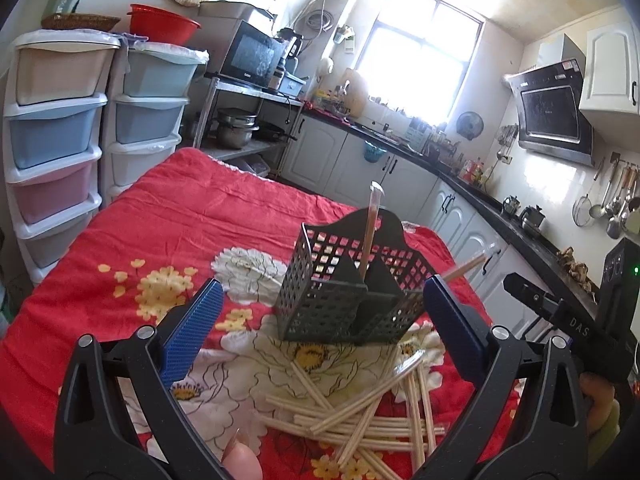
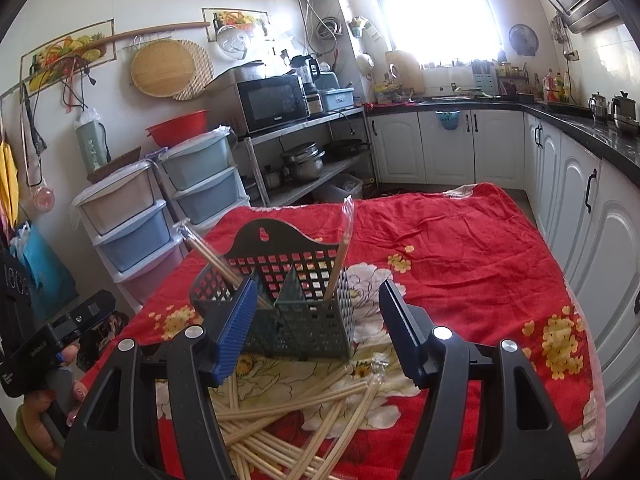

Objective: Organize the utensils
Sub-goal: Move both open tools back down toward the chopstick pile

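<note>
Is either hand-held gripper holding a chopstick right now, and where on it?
No. The left hand-held gripper and right hand-held gripper are both open, gripping nothing.

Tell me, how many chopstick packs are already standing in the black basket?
2. One pack leans out of the left compartment of the basket; the other stands nearly upright in the right compartment. More lie in the loose pile in front; none seem hidden inside.
</note>
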{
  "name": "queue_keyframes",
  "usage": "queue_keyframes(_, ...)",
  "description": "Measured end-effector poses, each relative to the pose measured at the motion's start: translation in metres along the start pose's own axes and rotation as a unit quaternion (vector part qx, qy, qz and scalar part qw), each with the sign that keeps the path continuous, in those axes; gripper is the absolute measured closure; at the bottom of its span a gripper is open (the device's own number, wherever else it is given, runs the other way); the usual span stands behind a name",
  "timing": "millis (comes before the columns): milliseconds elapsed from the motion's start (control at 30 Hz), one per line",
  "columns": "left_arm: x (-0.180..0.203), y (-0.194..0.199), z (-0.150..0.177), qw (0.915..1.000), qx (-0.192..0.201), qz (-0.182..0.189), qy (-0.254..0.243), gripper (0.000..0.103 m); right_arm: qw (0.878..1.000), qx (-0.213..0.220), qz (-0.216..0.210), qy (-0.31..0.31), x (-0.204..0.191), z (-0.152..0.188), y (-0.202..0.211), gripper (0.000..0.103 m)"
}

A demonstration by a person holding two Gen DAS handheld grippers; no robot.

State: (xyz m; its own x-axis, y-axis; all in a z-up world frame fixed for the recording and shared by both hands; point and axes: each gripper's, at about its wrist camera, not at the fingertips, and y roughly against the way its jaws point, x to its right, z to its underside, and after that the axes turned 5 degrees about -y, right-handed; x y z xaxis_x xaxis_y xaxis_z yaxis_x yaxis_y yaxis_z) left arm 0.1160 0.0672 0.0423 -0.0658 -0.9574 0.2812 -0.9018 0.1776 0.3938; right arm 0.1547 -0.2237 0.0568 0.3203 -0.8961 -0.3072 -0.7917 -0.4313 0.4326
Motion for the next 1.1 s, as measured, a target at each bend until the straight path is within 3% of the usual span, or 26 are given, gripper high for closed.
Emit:
queue_keyframes(367, -0.003, -0.003, 0.024, 0.9995, -0.030, 0.009, -0.001, 0.011, 1.000, -0.018, 0.004, -0.007, 0.007, 0.015, -0.001, 0.042)
queue_keyframes(600, 0.010, -0.021, 0.043, 0.9966, -0.072, 0.023, -0.034, 0.011, 0.999, -0.039, 0.018, -0.015, 0.019, 0.029, -0.007, 0.042)
queue_keyframes(867, 0.030, -0.049, 0.065, 0.9867, -0.130, 0.038, -0.090, 0.034, 0.996, -0.073, 0.042, -0.023, 0.037, 0.044, -0.023, 0.042)
queue_keyframes(933, 0.033, -0.057, 0.069, 0.9828, -0.147, 0.042, -0.104, 0.037, 0.995, -0.085, 0.049, -0.022, 0.042, 0.048, -0.028, 0.045)
queue_keyframes(1000, 0.034, -0.064, 0.073, 0.9789, -0.163, 0.047, -0.114, 0.049, 0.993, -0.100, 0.054, -0.020, 0.045, 0.053, -0.034, 0.051)
queue_keyframes(1100, 0.037, -0.075, 0.081, 0.9702, -0.190, 0.049, -0.142, 0.053, 0.990, -0.127, 0.060, -0.013, 0.049, 0.062, -0.044, 0.057)
